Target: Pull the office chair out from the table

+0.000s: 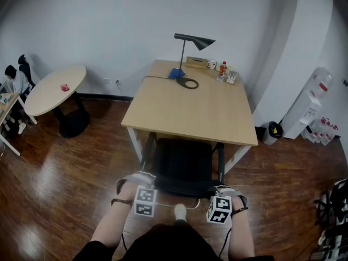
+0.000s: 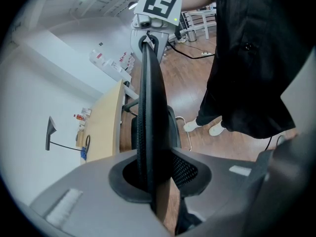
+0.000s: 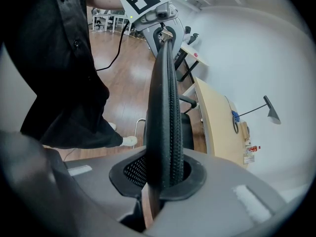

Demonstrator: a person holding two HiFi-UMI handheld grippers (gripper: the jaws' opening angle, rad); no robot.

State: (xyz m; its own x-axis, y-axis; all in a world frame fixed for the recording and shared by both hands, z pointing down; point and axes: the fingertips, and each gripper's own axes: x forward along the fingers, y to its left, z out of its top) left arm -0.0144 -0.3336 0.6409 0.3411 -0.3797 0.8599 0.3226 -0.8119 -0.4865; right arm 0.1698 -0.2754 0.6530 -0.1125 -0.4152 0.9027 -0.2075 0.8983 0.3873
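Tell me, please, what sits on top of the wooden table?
At its far edge: a black lamp, a blue object by the lamp's base, a white mug and a bottle. The small items beside the bottle are too small to identify.

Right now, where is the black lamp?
In the head view, the black lamp stands at the far end of the wooden table, near the white mug.

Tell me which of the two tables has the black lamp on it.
The rectangular table with the office chair at it; the round table at left bears only a small red item.
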